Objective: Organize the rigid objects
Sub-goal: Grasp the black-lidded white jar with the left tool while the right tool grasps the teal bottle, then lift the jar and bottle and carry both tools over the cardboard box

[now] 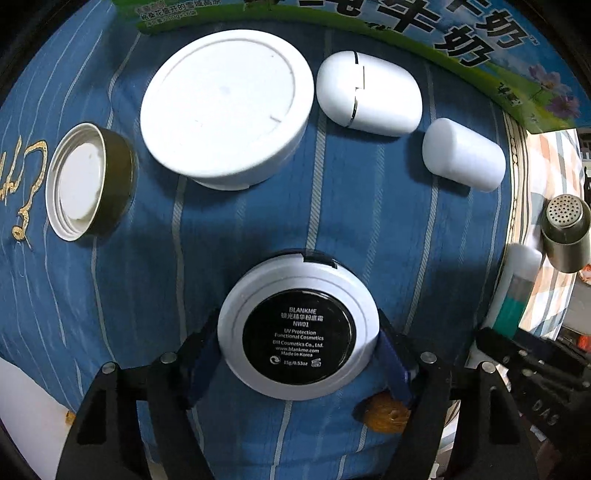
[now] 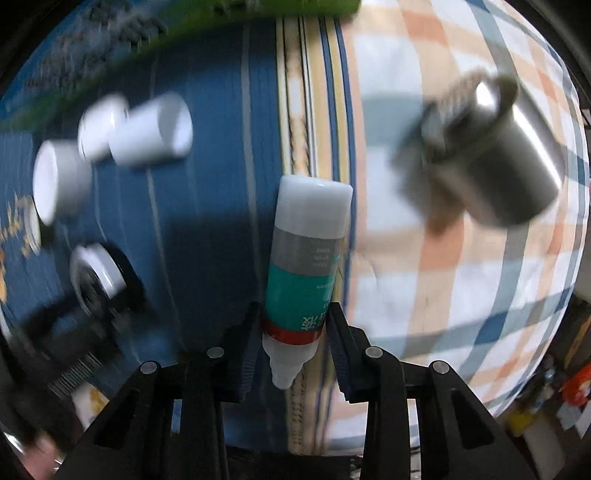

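My left gripper (image 1: pixel 298 345) is shut on a round white cosmetic compact (image 1: pixel 298 326), black label up, held just above the blue striped cloth (image 1: pixel 240 221). Beyond it lie a large white round lid (image 1: pixel 225 107), a white oval case (image 1: pixel 369 96), a white cylinder cap (image 1: pixel 463 158) and a gold-rimmed jar lid (image 1: pixel 86 182). My right gripper (image 2: pixel 293 334) is shut on a white and teal bottle (image 2: pixel 308 254), nozzle toward the camera. The compact (image 2: pixel 98 280) and white pieces (image 2: pixel 147 129) show blurred at left.
A steel shaker (image 1: pixel 567 230) with a perforated top lies on the checked cloth (image 2: pixel 443 277) at right; it also shows in the right wrist view (image 2: pixel 506 155). A green milk carton (image 1: pixel 406 26) borders the far edge. An orange bead (image 1: pixel 386 415) lies by my left fingers.
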### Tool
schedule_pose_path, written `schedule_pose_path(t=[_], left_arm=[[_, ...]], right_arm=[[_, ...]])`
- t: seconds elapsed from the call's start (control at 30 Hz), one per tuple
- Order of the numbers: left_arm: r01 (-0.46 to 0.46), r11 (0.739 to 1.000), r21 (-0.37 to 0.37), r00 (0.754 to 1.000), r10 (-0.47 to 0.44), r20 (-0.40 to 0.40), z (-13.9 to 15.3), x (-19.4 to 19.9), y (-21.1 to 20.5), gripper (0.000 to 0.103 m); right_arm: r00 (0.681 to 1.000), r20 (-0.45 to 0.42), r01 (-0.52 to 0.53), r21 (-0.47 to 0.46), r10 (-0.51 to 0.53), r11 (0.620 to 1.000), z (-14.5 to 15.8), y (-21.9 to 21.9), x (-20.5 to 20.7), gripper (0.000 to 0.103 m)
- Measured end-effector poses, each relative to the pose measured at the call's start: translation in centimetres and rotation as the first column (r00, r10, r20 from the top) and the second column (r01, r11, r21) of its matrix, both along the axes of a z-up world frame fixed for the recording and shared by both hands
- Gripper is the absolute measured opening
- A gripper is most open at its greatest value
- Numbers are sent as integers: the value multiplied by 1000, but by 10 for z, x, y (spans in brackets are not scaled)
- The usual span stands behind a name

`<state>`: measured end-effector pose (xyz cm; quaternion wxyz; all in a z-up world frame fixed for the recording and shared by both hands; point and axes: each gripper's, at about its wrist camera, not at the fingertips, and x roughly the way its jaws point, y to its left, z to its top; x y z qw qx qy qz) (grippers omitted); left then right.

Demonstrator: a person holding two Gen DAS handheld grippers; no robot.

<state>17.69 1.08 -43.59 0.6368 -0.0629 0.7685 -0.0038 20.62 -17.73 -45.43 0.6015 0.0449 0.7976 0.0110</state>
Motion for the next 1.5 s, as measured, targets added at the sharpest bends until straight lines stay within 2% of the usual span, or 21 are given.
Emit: schedule_pose_path(t=[0.07, 0.2, 0.43, 0.5, 0.6, 0.7, 0.83, 1.13, 1.3, 1.5], left_arm=[[8, 1000, 3, 1000, -8, -17, -3, 3, 2, 81], [30, 1000, 9, 999, -29, -43, -9, 15, 3, 82], [59, 996, 60, 998, -57, -35, -15, 22, -9, 82], [66, 995, 71, 998, -65, -23, -16, 22, -9, 81], [62, 995, 75, 998, -61, -9, -12, 17, -14, 73], [58, 996, 70, 998, -58, -4, 2, 15, -23, 73], [59, 996, 74, 998, -60, 10, 5, 10, -23, 73], [61, 994, 96, 996, -67, 63, 36, -13, -28, 73], [80, 994, 72, 988, -89, 125, 73, -19, -28, 73], [99, 994, 41, 974, -106, 199, 125, -22, -21, 73]], right_arm=[[1000, -2, 12, -7, -12, 1000, -5, 1, -2, 37], [997, 1, 82, -5, -82, 997, -11, -1, 2, 38], [996, 13, 91, -26, -91, 995, -12, 4, 4, 38], [996, 11, 93, -30, -93, 995, -12, 2, 7, 38], [995, 15, 95, -32, -95, 995, -8, -4, -2, 38], [997, 13, 83, -34, -82, 996, -11, -4, -7, 38], [997, 12, 73, -47, -72, 996, -10, 3, -8, 38], [998, 32, 47, -82, -45, 995, -9, 21, -17, 35], [998, 56, 37, -56, -33, 998, 1, 31, -24, 35], [992, 120, 29, -12, -28, 999, 34, 41, -32, 35]])
